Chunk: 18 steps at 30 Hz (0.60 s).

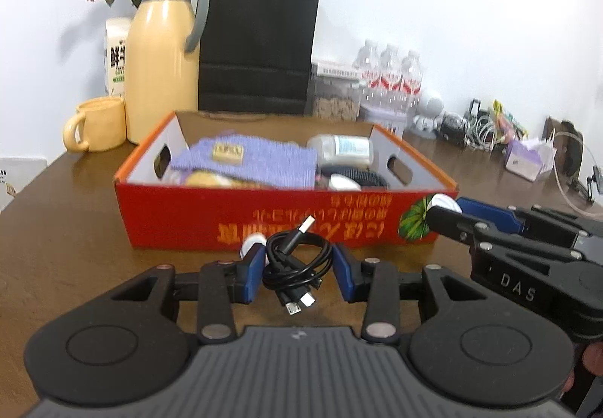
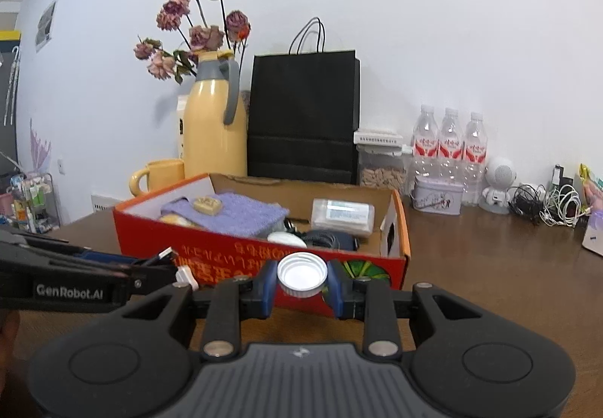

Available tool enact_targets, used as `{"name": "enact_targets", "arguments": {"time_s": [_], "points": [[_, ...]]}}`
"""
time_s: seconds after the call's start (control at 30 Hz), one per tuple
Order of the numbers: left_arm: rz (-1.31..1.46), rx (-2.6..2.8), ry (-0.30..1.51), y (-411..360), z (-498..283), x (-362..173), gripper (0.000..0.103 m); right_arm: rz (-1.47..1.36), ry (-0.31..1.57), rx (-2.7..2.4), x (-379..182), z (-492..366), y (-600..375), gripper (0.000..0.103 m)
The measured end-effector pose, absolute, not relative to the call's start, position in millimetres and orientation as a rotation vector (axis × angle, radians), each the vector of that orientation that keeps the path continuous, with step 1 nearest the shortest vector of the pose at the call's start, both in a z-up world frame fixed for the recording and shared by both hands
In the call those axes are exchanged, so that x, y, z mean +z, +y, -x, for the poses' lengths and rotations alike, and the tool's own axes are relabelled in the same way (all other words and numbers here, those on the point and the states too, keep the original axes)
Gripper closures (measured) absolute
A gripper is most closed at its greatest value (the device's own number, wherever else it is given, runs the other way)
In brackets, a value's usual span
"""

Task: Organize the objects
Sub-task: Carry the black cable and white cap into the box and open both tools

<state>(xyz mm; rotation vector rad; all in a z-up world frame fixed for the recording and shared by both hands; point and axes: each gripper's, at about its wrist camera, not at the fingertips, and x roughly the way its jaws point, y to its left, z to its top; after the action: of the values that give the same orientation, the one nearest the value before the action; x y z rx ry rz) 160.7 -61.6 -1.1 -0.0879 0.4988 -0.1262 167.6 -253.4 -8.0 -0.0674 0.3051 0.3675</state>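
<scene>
My left gripper (image 1: 296, 265) is shut on a coiled black USB cable (image 1: 297, 259), lifted just off the wooden table in front of the red cardboard box (image 1: 264, 218). The cable's plugs dangle below the blue pads. My right gripper (image 2: 301, 280) is shut on a white bottle cap (image 2: 302, 274), its hollow side facing the camera, close to the box's front right corner (image 2: 392, 267). In the left wrist view the right gripper (image 1: 444, 209) reaches in from the right with the white cap at its tip. The box holds a purple cloth (image 1: 248, 161), a small tan block (image 1: 228, 153), a clear plastic case (image 1: 341, 148) and dark items.
Behind the box stand a yellow thermos jug (image 1: 162, 71) with dried flowers, a yellow mug (image 1: 96, 124), a milk carton, a black paper bag (image 1: 260, 45), a snack jar and three water bottles (image 2: 448, 146). Tangled cables (image 2: 546, 203) and small items lie at the back right.
</scene>
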Motion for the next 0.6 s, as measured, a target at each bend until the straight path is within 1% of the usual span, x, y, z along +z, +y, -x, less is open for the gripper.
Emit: {"name": "enact_targets", "arguments": {"time_s": [0.37, 0.6], "points": [[0.120, -0.118, 0.394, -44, -189, 39, 0.063, 0.053, 0.255, 0.406, 23, -191, -236, 0.076], [0.123, -0.110, 0.364, -39, -219, 53, 0.063, 0.043, 0.240, 0.383, 40, -226, -225, 0.076]]}}
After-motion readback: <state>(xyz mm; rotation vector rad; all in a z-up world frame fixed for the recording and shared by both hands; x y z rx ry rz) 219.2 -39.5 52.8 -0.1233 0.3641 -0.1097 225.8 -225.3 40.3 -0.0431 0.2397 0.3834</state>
